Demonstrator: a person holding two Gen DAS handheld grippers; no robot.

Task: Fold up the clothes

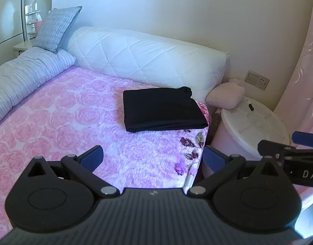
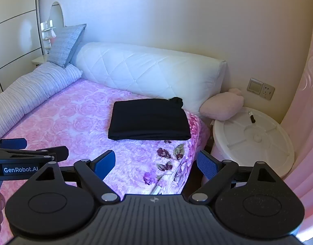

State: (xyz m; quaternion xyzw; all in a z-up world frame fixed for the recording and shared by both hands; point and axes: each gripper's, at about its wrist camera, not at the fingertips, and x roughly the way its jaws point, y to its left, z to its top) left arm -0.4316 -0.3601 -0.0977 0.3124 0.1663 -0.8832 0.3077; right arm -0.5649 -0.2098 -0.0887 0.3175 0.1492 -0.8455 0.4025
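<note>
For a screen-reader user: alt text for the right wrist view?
A folded black garment lies on a pink rose-patterned bedspread, near the white headboard. The right gripper hovers open and empty in front.

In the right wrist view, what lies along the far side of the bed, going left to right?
Striped grey bedding → grey cushion → white quilted headboard → folded black garment → pink plush pillow → white round lid.

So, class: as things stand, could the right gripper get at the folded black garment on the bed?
Probably yes. The right gripper is open and empty, and only bare pink blanket lies between it and the black garment.
</note>
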